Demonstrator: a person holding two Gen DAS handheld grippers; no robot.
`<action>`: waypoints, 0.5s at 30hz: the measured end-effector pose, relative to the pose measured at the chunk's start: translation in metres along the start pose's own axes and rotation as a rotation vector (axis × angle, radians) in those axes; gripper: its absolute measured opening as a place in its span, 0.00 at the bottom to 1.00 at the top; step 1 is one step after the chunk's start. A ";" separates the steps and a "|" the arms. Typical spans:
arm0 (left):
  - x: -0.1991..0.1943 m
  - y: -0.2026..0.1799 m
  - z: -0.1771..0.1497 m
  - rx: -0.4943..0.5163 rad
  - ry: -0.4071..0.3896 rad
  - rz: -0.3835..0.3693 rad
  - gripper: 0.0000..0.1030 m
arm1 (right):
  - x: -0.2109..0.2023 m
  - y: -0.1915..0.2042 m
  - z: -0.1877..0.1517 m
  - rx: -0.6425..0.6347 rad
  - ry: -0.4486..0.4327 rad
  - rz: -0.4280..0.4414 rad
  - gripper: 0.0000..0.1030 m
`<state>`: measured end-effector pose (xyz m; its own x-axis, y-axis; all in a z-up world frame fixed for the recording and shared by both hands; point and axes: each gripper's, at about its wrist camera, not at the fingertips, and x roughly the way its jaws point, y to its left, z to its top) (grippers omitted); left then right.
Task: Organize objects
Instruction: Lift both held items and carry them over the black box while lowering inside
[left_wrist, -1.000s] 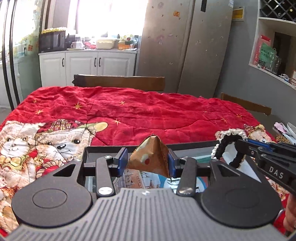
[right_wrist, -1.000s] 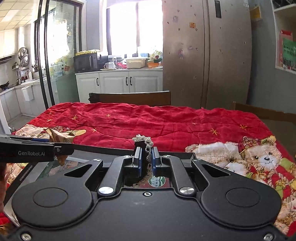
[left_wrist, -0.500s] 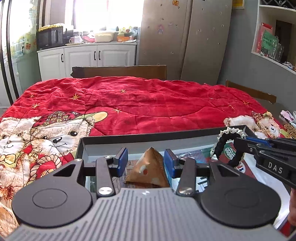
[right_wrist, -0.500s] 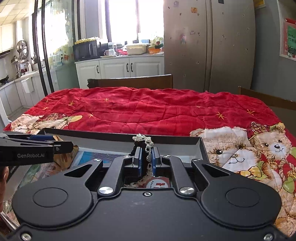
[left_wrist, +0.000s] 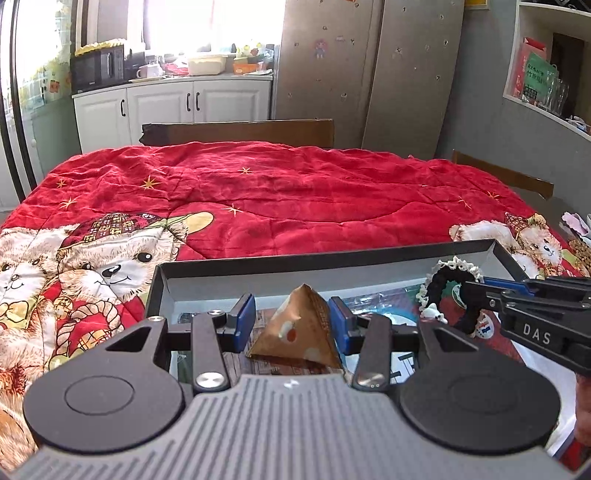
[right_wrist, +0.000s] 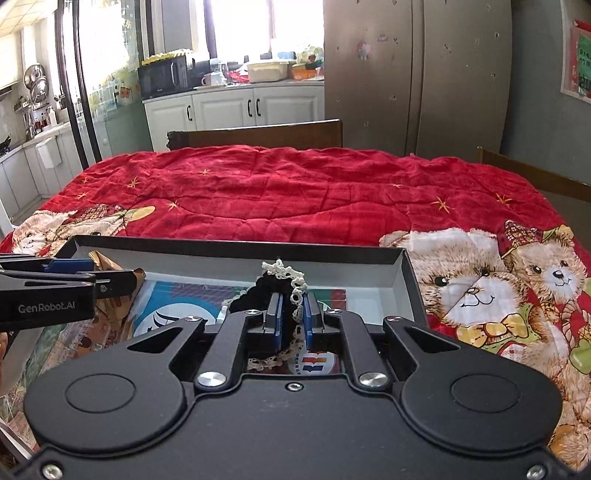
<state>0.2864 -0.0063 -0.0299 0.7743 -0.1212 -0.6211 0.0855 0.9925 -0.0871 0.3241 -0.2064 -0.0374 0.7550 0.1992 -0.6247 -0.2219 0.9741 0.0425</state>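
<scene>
Box (left_wrist: 332, 282) on the red quilt (left_wrist: 280, 195) receives a packet (left_wrist: 299, 328) from the parted left gripper (left_wrist: 291, 325), while the right gripper (right_wrist: 291, 323) grips a scrunchie (right_wrist: 284, 284), seemingly next for release.

A red quilt (left_wrist: 280, 199) printed with teddy bears covers the middle of the frame. Behind it stands a dark wooden chair back (left_wrist: 240, 133), with white cabinets (left_wrist: 177, 107) and a microwave (left_wrist: 98, 68) at upper left, and a steel refrigerator (left_wrist: 369, 70) at upper centre.
</scene>
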 end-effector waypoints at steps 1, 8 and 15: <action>0.000 0.000 0.000 0.001 0.001 0.000 0.57 | 0.001 0.000 0.000 -0.001 0.005 0.000 0.12; -0.001 0.001 0.000 -0.006 -0.001 0.006 0.63 | 0.002 -0.003 0.001 0.013 0.017 -0.005 0.21; -0.005 0.004 0.000 -0.026 -0.019 0.018 0.82 | -0.005 -0.007 0.001 0.037 -0.029 -0.006 0.35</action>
<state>0.2830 -0.0017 -0.0267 0.7876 -0.1023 -0.6076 0.0549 0.9938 -0.0962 0.3222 -0.2143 -0.0339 0.7742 0.1961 -0.6018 -0.1947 0.9785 0.0684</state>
